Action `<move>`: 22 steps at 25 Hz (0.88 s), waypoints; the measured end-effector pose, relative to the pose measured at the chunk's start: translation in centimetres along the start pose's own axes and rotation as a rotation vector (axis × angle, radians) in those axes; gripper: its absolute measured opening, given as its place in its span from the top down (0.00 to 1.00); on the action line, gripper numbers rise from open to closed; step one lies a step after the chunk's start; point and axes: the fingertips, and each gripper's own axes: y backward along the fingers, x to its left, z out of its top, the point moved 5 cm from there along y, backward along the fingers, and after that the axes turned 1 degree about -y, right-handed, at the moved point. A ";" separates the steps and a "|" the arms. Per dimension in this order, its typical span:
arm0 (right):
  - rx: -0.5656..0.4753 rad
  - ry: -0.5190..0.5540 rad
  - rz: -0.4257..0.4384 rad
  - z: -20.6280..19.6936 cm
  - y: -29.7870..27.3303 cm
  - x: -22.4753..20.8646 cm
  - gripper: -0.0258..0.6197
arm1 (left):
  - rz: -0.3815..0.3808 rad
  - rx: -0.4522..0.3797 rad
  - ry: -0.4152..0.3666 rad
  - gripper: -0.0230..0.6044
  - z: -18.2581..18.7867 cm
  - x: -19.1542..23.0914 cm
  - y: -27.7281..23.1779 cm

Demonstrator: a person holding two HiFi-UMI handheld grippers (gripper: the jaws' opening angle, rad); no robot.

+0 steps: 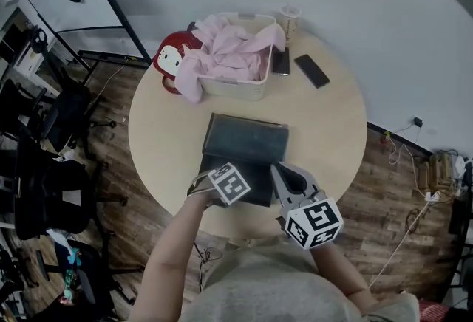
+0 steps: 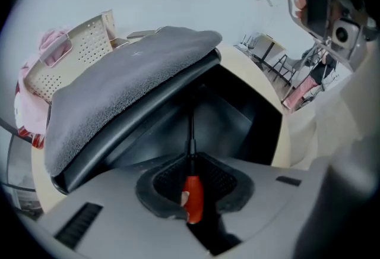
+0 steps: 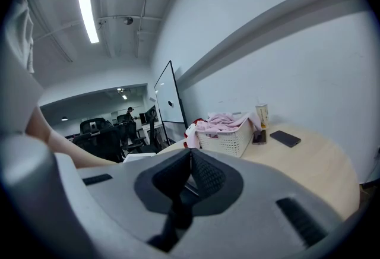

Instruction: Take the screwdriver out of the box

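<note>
A black box [image 1: 238, 165] lies open on the round table [image 1: 325, 136], its lid [image 1: 245, 137] raised; the lid's grey foam lining [image 2: 130, 73] shows in the left gripper view. My left gripper [image 1: 220, 195] points steeply down into the box. In its own view the left gripper [image 2: 191, 160] is shut on the red handle of the screwdriver [image 2: 193, 198], whose thin dark shaft runs up over the black inside of the box. My right gripper [image 1: 276, 168] hovers just right of the box, roughly level; there the right gripper [image 3: 191, 154] is shut with nothing between its pads.
A white basket [image 1: 229, 88] full of pink cloth stands at the table's far side, a red plush toy [image 1: 171, 60] to its left. A paper cup [image 1: 289, 21] and two phones [image 1: 311, 70] lie at the far right. Office chairs [image 1: 52, 187] stand on the floor left.
</note>
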 end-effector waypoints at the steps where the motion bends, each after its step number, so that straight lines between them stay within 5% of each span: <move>1: -0.001 -0.002 -0.004 -0.1 0.1 0.0 0.96 | 0.010 0.004 -0.020 0.88 0.1 -0.1 0.0; 15: -0.031 -0.010 -0.046 -0.7 3.4 2.2 0.96 | 0.086 -0.026 -0.103 0.88 0.2 -1.1 3.3; 22: -0.039 -0.004 -0.066 -1.3 5.3 4.3 0.96 | 0.154 -0.135 -0.083 0.88 0.3 -2.0 6.3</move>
